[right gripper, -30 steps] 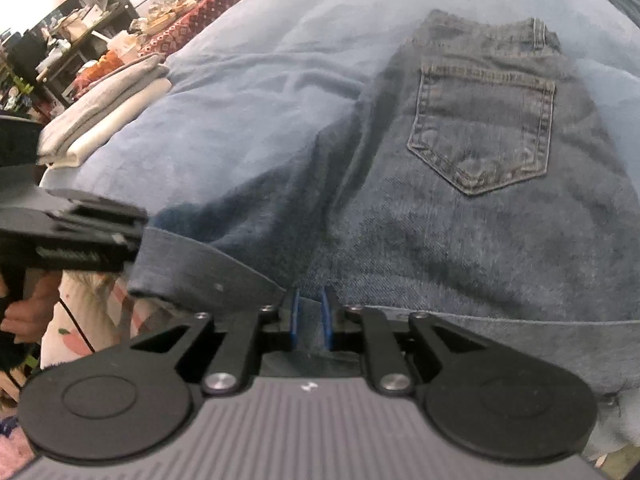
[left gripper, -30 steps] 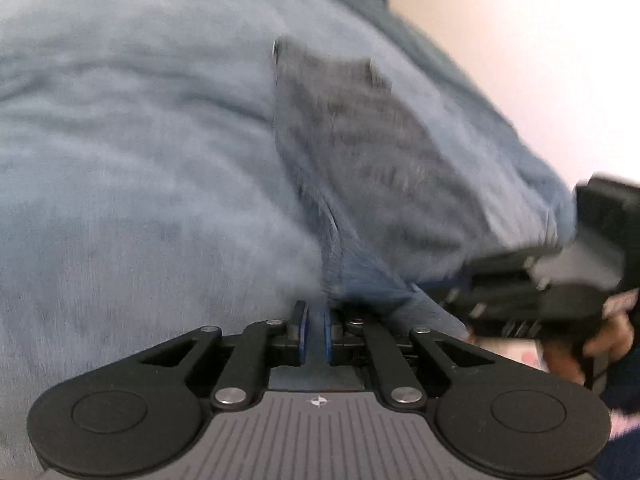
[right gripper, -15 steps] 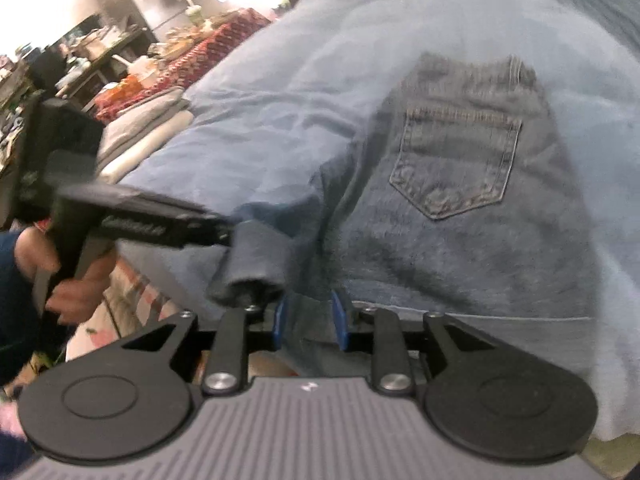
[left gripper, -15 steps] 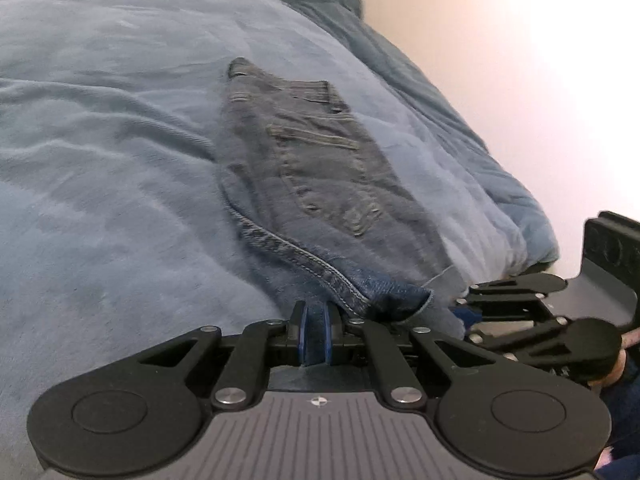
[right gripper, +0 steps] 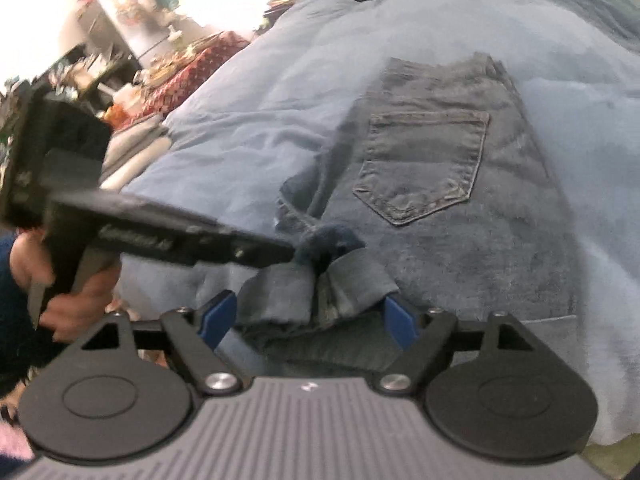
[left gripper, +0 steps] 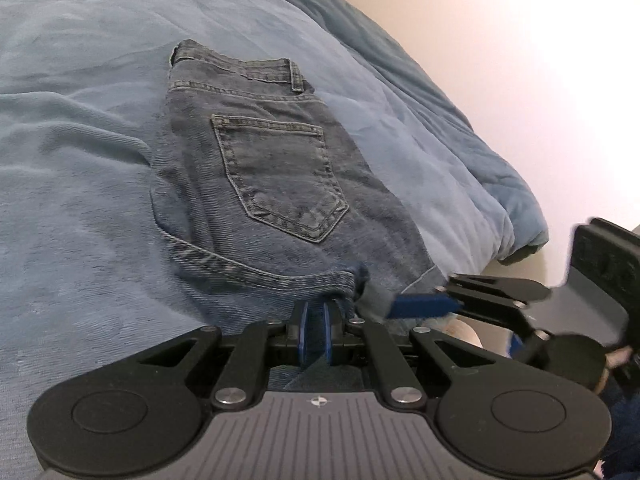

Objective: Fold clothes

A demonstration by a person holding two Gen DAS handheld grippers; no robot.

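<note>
Soft, even daylight covers the blanket [left gripper: 100, 168], casting only faint shadows. The wall [left gripper: 540, 60] washes out to pale glare. Fisheye curvature bends the edges, with dark corners. The right wrist view is smeared with motion blur; its upper left background is blown out white.

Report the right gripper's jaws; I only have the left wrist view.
Observer: The right gripper has its jaws wide open. The crumpled hem of the jeans lies between them, not pinched.
Operator: Say where my left gripper sits from that side.
Observer: The left gripper reaches in from the left, shut on a dark bunched fold of denim just beyond the right jaws.
Operator: Name what is in the far left background.
Observer: A red patterned cloth with clutter on it, and pale folded cloths nearer.
</note>
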